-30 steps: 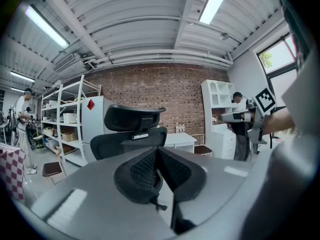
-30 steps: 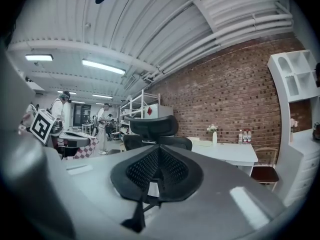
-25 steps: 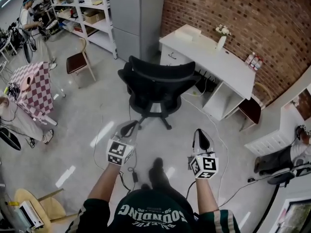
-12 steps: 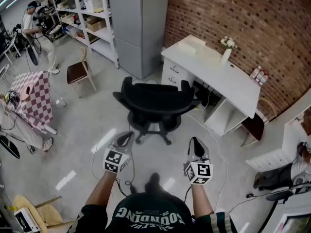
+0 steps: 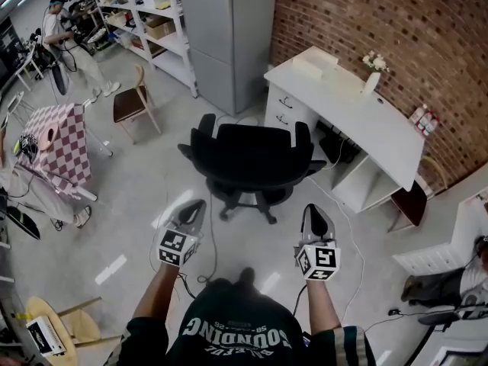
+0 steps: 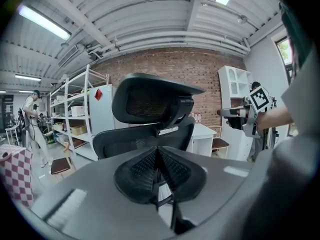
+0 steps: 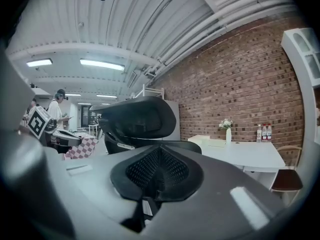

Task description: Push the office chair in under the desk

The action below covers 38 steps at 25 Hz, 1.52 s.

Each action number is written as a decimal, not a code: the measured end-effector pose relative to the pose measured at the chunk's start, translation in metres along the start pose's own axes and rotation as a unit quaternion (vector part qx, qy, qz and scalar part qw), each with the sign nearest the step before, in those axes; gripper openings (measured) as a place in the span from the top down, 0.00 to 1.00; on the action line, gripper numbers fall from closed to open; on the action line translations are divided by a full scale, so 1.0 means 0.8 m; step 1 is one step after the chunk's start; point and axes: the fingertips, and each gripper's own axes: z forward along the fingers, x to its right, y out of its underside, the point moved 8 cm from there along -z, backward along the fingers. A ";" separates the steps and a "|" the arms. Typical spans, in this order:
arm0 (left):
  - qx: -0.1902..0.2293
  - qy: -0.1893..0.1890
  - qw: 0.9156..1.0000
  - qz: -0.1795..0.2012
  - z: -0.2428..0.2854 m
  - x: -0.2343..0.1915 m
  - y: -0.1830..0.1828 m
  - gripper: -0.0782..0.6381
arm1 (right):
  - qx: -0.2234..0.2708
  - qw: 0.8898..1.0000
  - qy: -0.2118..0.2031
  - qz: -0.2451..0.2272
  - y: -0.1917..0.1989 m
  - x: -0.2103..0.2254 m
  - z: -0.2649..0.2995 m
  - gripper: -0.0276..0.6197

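Nearest: left gripper [image 5: 196, 207] and right gripper [image 5: 316, 209], held out roughly level ahead of the person, side by side and well apart from each other. Both pairs of fingers are pressed flat together with nothing between them; each gripper view confirms it. Neither touches anything. Just beyond: black mesh office chair [image 5: 255, 155], upright on its castor base [image 5: 248, 198] on the grey floor [image 5: 137, 197]. Headrest and backrest are turned toward the grippers; the seat faces away. Further on, right of the chair: white worktop [image 5: 358, 120] along the brick wall [image 5: 396, 21]. It has a drawer unit [image 5: 284, 101] at the nearer end and an open kneehole [image 5: 324, 136] past that, with loose cables [image 5: 335, 149] inside. The chair stands out in the room, apart from the worktop and not lined up with the kneehole. Judgement: the step in hand is the reach to the backrest; the push is not yet begun. The next move calls for setting both closed fingertips on the backrest, one each side. The chair then has to be steered forward and rightward so the seat enters the kneehole, not the drawers. Risk: castors catching on the cables.
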 end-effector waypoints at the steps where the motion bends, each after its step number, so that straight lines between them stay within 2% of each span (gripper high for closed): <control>1: 0.001 -0.003 1.000 -0.003 0.003 -0.002 -0.001 0.88 | 0.000 1.000 -0.002 0.000 -0.001 0.002 0.004 0.97; 12: 0.009 -0.006 1.000 -0.015 0.025 -0.043 0.004 0.88 | -0.007 1.000 -0.006 -0.016 -0.004 -0.012 0.038 0.97; 20: 0.013 0.009 1.000 0.001 0.041 -0.084 -0.008 0.87 | -0.016 1.000 0.014 -0.018 -0.002 -0.020 0.059 0.96; 27: 0.008 0.023 1.000 0.008 0.051 -0.104 -0.010 0.83 | -0.014 0.999 0.034 -0.016 -0.003 -0.016 0.066 0.96; 29: 0.004 0.026 1.000 0.013 0.053 -0.112 -0.008 0.80 | -0.012 0.999 0.041 -0.015 -0.004 -0.015 0.066 0.96; 32: -0.005 0.024 0.999 0.028 0.060 -0.122 -0.013 0.68 | -0.011 0.999 0.046 -0.015 -0.005 -0.012 0.069 0.96; 38: -0.023 0.008 0.995 0.094 0.086 -0.156 -0.024 0.47 | -0.006 0.998 0.060 -0.004 -0.006 -0.010 0.069 0.96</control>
